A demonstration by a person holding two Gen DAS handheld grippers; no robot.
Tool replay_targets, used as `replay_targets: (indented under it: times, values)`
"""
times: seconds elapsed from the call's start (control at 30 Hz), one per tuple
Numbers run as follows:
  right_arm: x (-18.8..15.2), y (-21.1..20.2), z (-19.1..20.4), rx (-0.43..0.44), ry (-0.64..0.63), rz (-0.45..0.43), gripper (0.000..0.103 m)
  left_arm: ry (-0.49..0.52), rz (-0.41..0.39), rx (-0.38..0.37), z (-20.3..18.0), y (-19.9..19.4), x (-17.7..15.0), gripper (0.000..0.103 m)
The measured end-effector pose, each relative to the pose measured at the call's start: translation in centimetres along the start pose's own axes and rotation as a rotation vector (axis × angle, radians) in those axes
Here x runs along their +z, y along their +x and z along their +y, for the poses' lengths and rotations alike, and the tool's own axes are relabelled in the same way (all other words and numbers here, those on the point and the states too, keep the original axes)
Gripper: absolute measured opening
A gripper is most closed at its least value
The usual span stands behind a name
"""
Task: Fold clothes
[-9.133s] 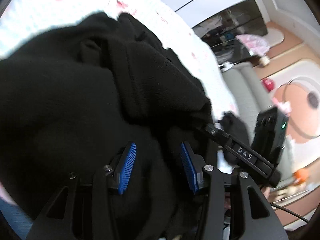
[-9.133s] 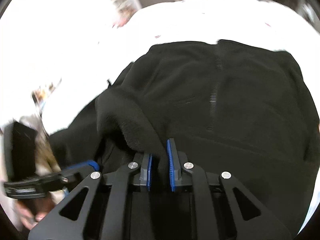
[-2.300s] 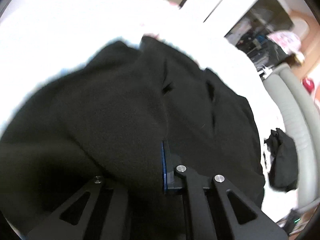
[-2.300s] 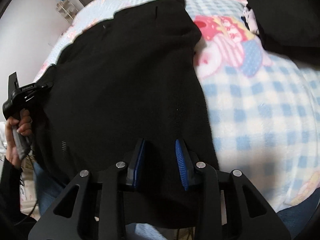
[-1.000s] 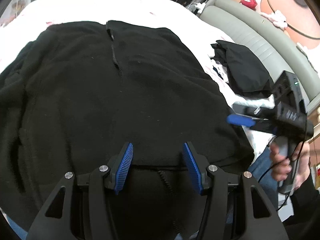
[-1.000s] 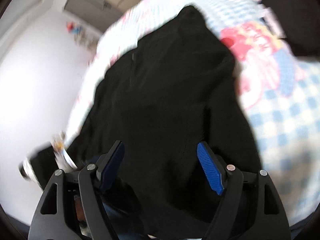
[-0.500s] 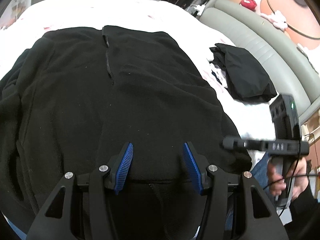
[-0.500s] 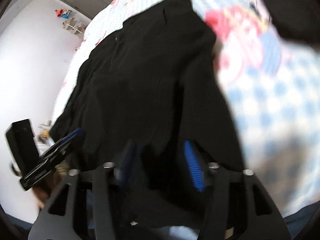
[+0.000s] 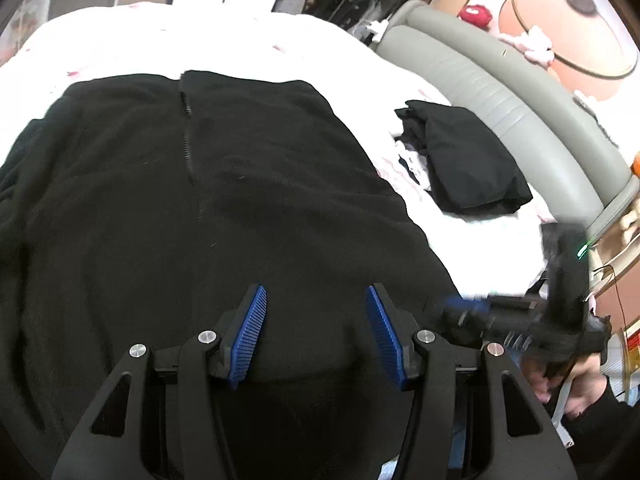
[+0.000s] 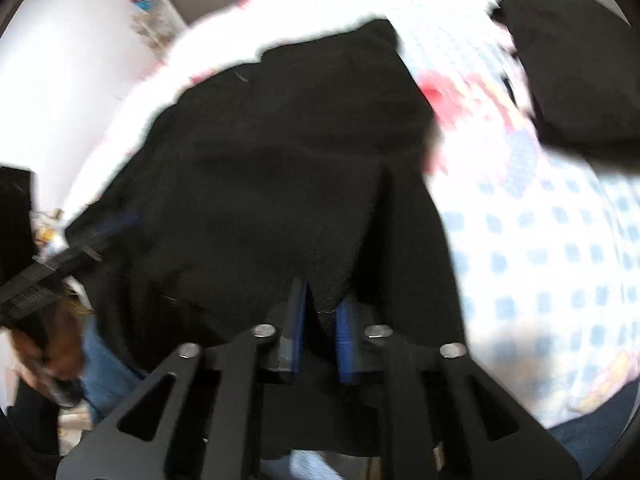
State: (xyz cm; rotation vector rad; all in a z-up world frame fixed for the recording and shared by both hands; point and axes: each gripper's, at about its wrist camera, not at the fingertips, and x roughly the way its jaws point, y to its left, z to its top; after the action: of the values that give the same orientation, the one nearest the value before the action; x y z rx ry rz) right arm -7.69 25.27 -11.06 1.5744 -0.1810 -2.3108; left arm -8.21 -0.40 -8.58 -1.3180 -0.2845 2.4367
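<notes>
Here the right tool (image 10: 318, 320) pinches the near hem of the black fleece jacket (image 9: 192, 208), while the left tool (image 9: 316, 328) hovers spread over that hem. The jacket lies flat, zip up, on the bed (image 9: 240, 40); a folded dark garment (image 9: 468, 160) sits beyond. Likely a fold is starting: the left tool must close on the hem too.

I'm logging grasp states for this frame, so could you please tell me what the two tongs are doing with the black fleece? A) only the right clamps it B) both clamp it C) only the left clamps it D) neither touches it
A: the right tongs pinch a fold of the black fleece, while the left tongs stand wide open above it.
</notes>
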Motion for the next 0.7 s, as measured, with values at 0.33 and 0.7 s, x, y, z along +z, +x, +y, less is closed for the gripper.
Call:
replay_targets:
  times: [0.33, 0.7]
  values:
    - [2.4, -0.6, 3.0, -0.023, -0.104, -0.098, 0.037, -0.005, -0.003, 0.038, -0.3, 1.7, 2.6, 0.043]
    - [0.9, 0.8, 2.5, -0.044, -0.145, -0.078, 0.041, -0.005, 0.048, 0.182, 0.0, 3.7, 0.4, 0.045]
